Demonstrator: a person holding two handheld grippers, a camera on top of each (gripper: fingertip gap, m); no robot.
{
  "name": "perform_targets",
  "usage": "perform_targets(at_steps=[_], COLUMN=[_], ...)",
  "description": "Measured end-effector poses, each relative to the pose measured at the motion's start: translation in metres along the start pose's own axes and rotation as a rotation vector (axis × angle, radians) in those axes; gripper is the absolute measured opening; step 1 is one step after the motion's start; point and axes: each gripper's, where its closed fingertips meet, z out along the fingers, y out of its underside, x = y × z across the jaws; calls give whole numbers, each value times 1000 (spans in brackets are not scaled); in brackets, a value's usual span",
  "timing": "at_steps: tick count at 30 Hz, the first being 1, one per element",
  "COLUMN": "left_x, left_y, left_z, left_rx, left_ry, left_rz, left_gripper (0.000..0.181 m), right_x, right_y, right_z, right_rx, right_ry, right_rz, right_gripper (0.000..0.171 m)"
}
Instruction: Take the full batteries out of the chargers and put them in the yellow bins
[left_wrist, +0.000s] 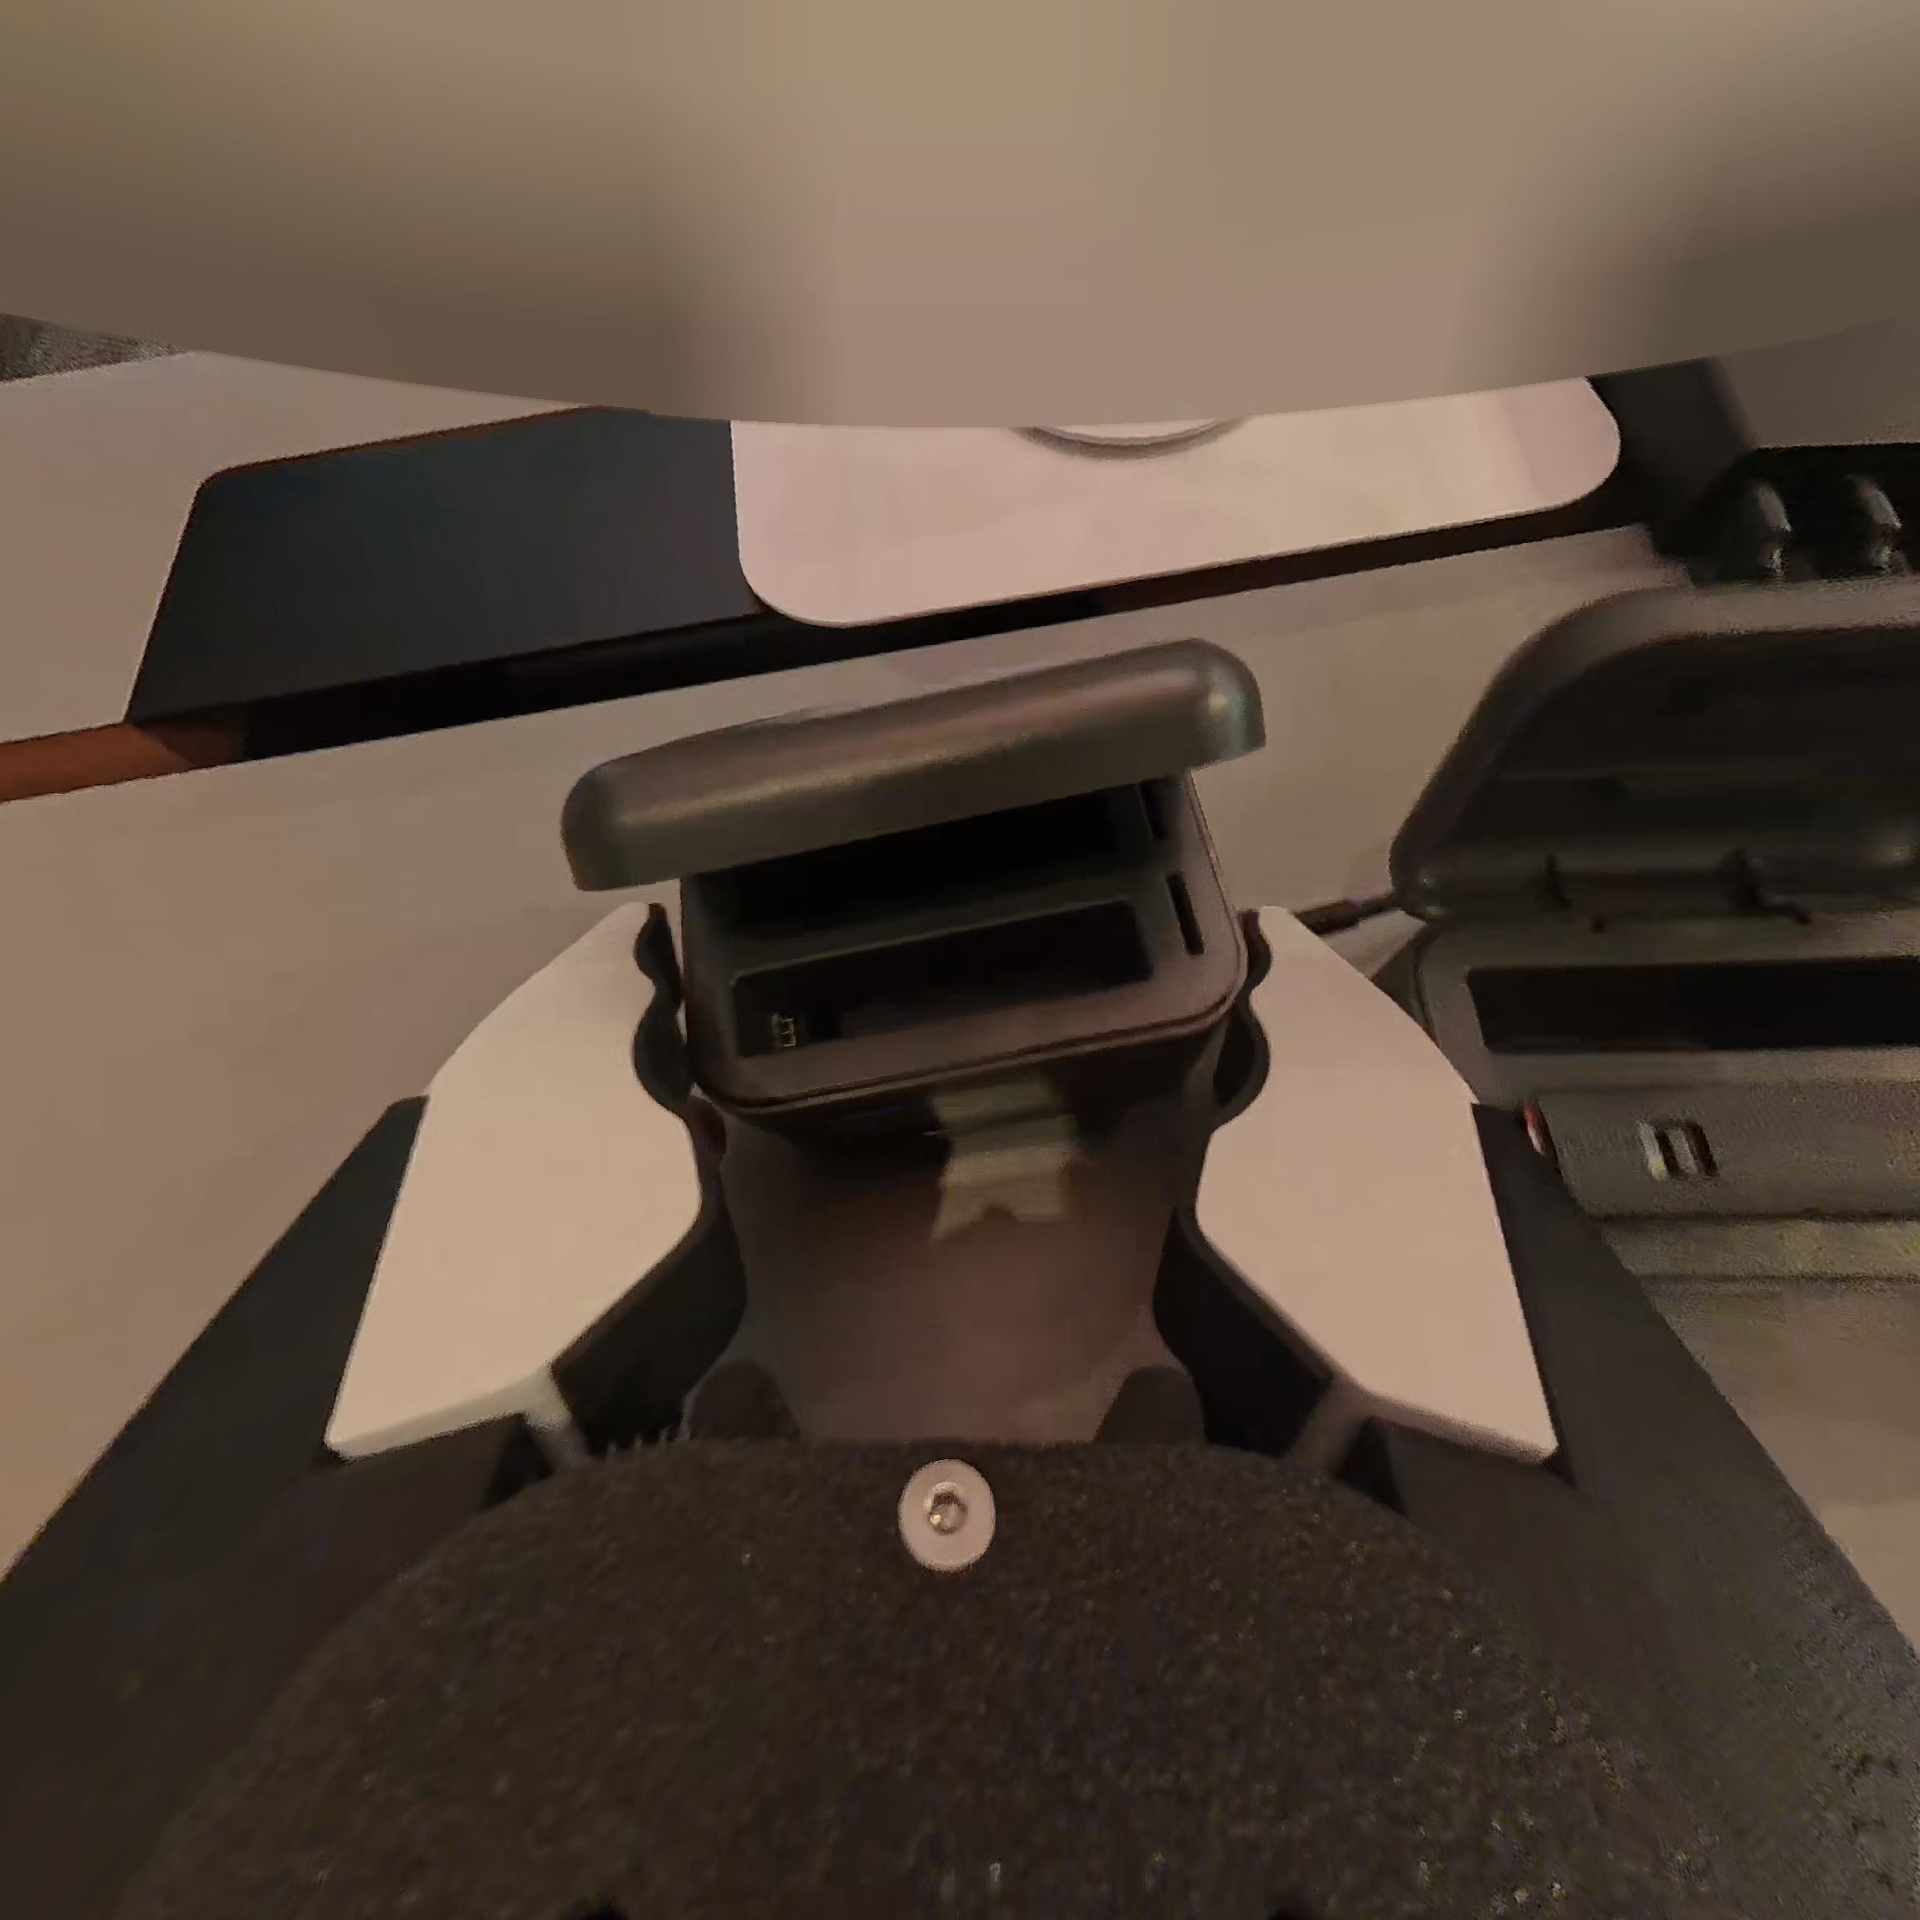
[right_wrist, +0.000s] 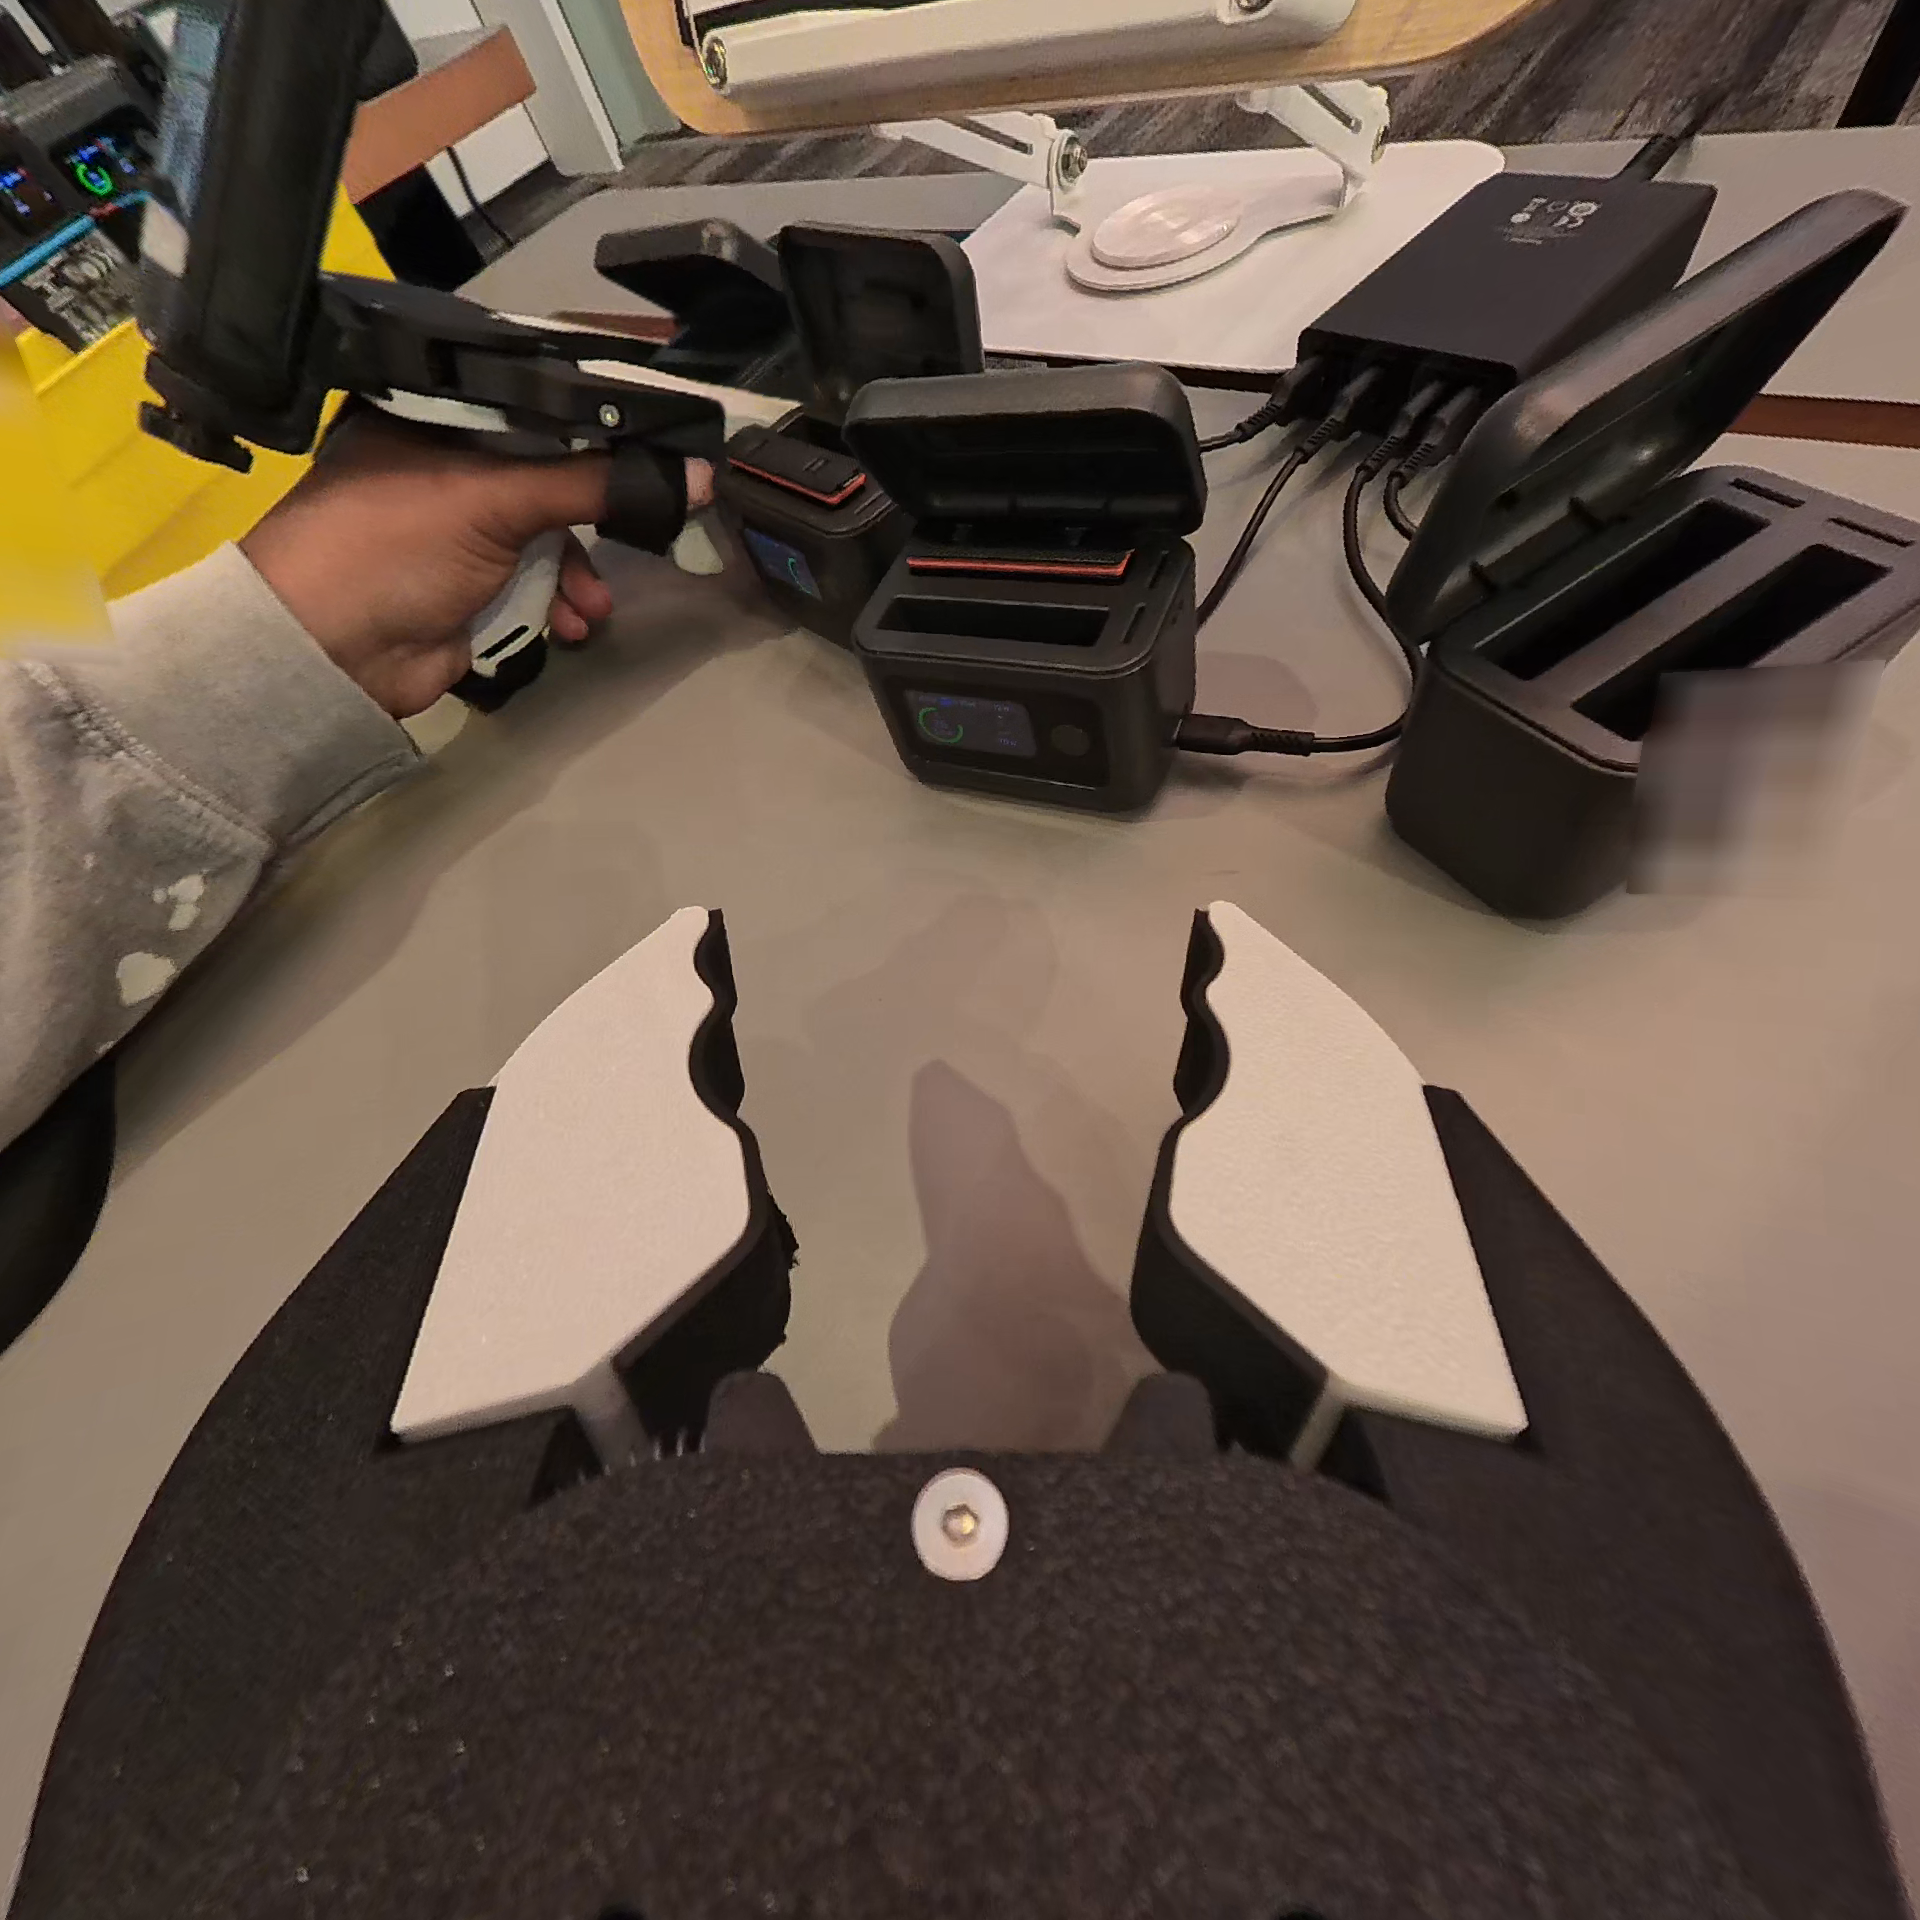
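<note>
In the left wrist view my left gripper (left_wrist: 956, 914) has a finger against each side of a dark grey charger (left_wrist: 966, 977). Its lid is up and the slots that show are empty. From the right wrist view, that gripper (right_wrist: 727, 416) is held by a hand at the left charger (right_wrist: 805, 540), where a red-edged battery (right_wrist: 805, 473) shows. The middle charger (right_wrist: 1023, 675) has a lit screen, an open lid and one red-edged battery (right_wrist: 1018, 564) in its back slot. My right gripper (right_wrist: 958, 914) is open and empty above the table, in front of the chargers. A yellow bin (right_wrist: 208, 499) stands at the far left.
A third open charger (right_wrist: 1558, 727) with empty slots stands at the right; it also shows in the left wrist view (left_wrist: 1683, 1039). A black power hub (right_wrist: 1507, 281) with several cables sits behind. A white stand base (right_wrist: 1132, 239) and another open charger (right_wrist: 686, 270) are at the back. The black power hub (right_wrist: 1507, 281) sits 20 cm or so from the ends of my left fingers.
</note>
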Motion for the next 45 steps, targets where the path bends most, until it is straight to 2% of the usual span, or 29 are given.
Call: perform_targets(at_steps=[11,17,23,27,29,32,34,38,42,45], left_x=[6,-2,-15,-19,-27,-66,-105,-191,-269,-298], left_y=[9,20,1,-21,-34,-48,-56,-62,-44,-21], left_z=[-18,-38,-99,-162,-199,-243,-267,-287,-265,-232], left_rx=[17,21,191,353,444,511,534,460,208,27], left_ry=[17,16,-21,-8,0,-60,-124,-240,-307,-260], left_rz=[30,27,27,25,9,9,1,-4,-40,-117], left_gripper=[94,97,83,70,57,47,31,0,4,40], right_x=[-2,-2,0,3,4,4,4,3,1,0], right_y=[0,-1,-11,-23,-26,-24,-22,-18,-15,-13], right_z=[0,-1,-6,-14,-16,-14,-12,-9,-7,-6], right_rx=[-2,2,52,122,143,141,129,109,91,83], right_ry=[-2,-4,18,49,57,66,64,65,61,58], right_rz=[-11,-9,-9,-21,-29,-40,-42,-53,-58,-64], right_gripper=[83,83,83,84,84,84,83,82,81,80])
